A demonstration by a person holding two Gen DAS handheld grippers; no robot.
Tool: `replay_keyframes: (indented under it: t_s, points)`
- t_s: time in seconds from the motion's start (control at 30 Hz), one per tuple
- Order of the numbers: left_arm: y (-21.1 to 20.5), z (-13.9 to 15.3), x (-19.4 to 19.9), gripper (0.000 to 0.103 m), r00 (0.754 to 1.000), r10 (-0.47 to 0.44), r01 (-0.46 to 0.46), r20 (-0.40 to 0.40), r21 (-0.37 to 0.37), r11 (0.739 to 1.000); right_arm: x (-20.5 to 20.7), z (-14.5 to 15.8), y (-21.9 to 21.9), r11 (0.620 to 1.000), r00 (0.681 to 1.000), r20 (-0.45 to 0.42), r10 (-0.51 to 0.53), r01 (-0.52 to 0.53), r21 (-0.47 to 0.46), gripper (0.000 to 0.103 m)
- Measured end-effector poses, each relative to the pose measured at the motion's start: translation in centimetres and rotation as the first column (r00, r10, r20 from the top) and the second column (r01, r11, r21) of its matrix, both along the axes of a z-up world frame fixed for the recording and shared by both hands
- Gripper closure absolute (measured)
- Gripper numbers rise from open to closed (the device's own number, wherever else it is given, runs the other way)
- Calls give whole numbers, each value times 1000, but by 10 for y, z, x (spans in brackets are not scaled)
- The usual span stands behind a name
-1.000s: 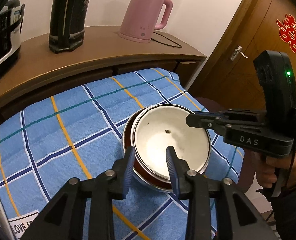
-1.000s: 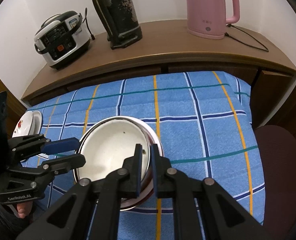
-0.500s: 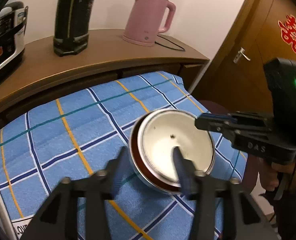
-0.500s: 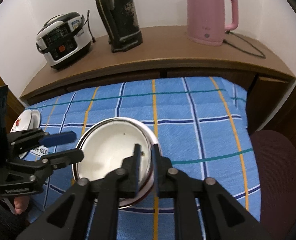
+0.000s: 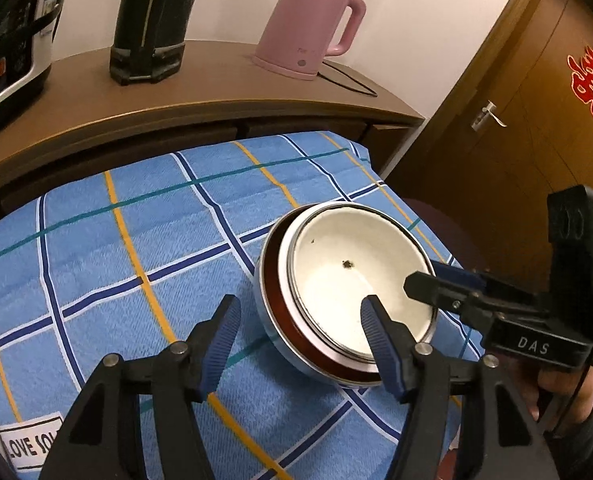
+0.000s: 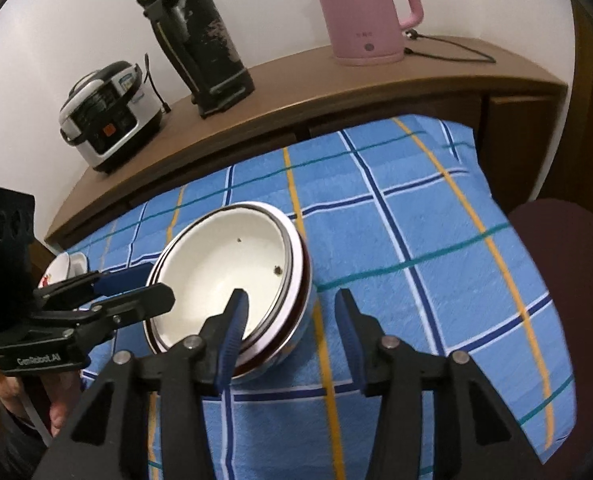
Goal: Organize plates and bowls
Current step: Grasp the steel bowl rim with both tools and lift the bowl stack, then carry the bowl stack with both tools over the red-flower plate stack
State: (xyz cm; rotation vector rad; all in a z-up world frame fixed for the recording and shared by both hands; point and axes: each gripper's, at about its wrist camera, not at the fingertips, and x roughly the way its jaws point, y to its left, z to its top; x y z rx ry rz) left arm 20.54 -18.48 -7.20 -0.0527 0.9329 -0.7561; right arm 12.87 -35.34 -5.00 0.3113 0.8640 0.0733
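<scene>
Two nested bowls point(image 5: 356, 280), a white enamel one inside one with a dark red band, rest tilted on the blue checked cloth point(image 5: 116, 240). My left gripper point(image 5: 300, 340) straddles their near rim, one finger on the cloth side and one over the white inside; its jaws are opening and the pads stand clear of the rim. My right gripper point(image 6: 290, 332) straddles the bowls' point(image 6: 224, 276) opposite rim, its jaws also opening, pads not pressing. Each gripper shows in the other's view: right gripper point(image 5: 428, 276), left gripper point(image 6: 152, 286). Small plates point(image 6: 62, 270) lie at the cloth's far left.
Behind the table a wooden sideboard point(image 5: 216, 80) carries a pink kettle point(image 5: 308, 52), a black flask point(image 5: 152, 20) and a rice cooker point(image 6: 108, 116). A dark red chair point(image 6: 568, 280) stands right of the table. A wooden door point(image 5: 536, 140) is beyond it.
Both grippers have spread their fingers away from the bowls' rim, the right one from nearly shut. The right gripper has rolled and shifted a little; the bowls stay on the cloth.
</scene>
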Motion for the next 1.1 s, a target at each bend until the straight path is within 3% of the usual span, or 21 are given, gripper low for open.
replay_keyframes:
  t_s: [0.13, 0.17, 0.23, 0.33, 0.57, 0.73, 0.9, 1.1]
  points:
    - [-3, -12, 2, 38, 999, -2, 1, -41, -5, 1000, 6, -12, 6, 999, 1000, -27, 0, 1, 32, 56]
    - [-3, -15, 4, 39, 999, 1, -1, -53, -9, 1000, 7, -14, 7, 999, 1000, -28, -2, 3, 35, 58]
    - [-2, -21, 6, 50, 996, 1, -4, -85, -34, 999, 9, -17, 9, 1000, 1000, -18, -18, 18, 23, 64]
    - [1, -18, 5, 55, 996, 35, -37, -85, -25, 999, 11, -14, 9, 999, 1000, -20, -21, 21, 27, 70]
    - [12, -8, -1, 59, 993, 99, -99, -63, -2, 995, 18, -5, 9, 998, 999, -35, -4, 6, 60, 86]
    - [20, -13, 2, 63, 989, 110, -112, -101, -10, 994, 22, 1, 20, 1000, 1000, -21, 17, -16, 12, 85]
    - [30, -18, 6, 64, 980, 125, -129, -154, -17, 992, 33, 3, 18, 995, 998, -45, 47, -43, 89, 82]
    - [53, -16, 13, 64, 960, 157, -177, -233, -65, 982, 49, 10, 31, 992, 992, -71, 102, -96, 85, 82]
